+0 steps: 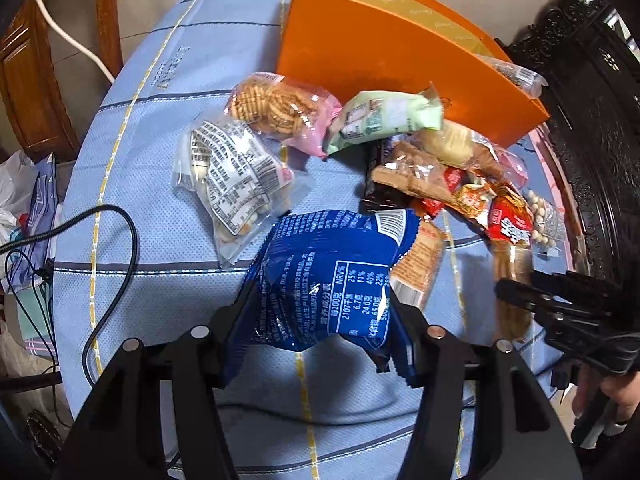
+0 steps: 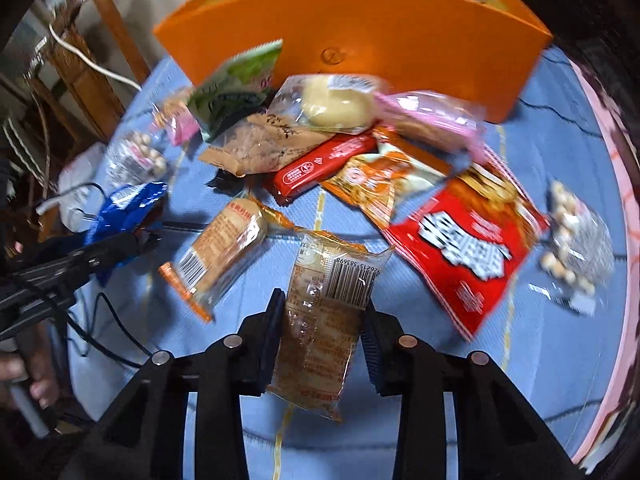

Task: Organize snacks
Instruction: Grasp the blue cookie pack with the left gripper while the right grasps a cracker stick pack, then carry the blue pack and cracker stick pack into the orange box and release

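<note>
My left gripper point(image 1: 320, 300) is shut on a blue snack bag point(image 1: 332, 272) and holds it above the blue tablecloth point(image 1: 160, 160). My right gripper point(image 2: 322, 312) is shut on a clear-wrapped brown cake packet point(image 2: 324, 312); the gripper also shows in the left wrist view point(image 1: 516, 292). An orange box point(image 1: 384, 52), open at the top, stands at the far side of the table. In front of it lies a pile of snacks: a green pack point(image 1: 384, 120), a biscuit bag point(image 1: 272, 108), a red bag point(image 2: 468, 240) and a red bar point(image 2: 320, 168).
A clear bag with a white label point(image 1: 232, 176) lies left of the pile. A black cable point(image 1: 116, 248) runs over the table's left side. A carved dark cabinet point(image 1: 592, 80) stands at the right. Wooden chairs point(image 1: 36, 80) and plastic bags point(image 1: 20, 200) are at the left.
</note>
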`<state>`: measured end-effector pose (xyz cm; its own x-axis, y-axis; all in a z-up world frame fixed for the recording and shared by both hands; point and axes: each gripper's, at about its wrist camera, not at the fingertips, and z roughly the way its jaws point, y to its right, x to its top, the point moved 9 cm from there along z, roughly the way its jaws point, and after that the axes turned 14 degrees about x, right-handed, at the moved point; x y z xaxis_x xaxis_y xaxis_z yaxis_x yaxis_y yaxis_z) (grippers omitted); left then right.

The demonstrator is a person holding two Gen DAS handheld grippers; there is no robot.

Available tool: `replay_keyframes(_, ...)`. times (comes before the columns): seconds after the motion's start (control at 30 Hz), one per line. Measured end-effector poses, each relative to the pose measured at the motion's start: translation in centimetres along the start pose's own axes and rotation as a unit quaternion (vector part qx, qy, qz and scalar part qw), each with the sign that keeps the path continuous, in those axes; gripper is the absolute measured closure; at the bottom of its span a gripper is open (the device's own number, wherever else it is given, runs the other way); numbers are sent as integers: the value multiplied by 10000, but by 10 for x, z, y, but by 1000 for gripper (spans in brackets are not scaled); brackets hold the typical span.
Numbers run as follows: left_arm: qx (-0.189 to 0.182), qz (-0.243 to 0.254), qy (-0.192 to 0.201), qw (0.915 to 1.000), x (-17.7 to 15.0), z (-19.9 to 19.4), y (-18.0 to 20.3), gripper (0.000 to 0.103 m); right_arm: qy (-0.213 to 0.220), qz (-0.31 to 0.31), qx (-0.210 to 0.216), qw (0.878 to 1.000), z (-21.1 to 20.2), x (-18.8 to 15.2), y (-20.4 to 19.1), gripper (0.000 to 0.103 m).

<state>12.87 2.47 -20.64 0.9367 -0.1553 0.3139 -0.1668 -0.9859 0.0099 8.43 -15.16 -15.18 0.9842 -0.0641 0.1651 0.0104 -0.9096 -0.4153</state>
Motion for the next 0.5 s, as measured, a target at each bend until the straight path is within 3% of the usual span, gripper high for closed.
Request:
replay_keyframes(0.27,-142,227,353,9990,3,-30,20,46,442,74,157,9989,-41,-6,10,67)
replay_keyframes(0.5,-271,201,778,9964,15,-68,27,46,771,-55,257,9967,-52,6,-13,67)
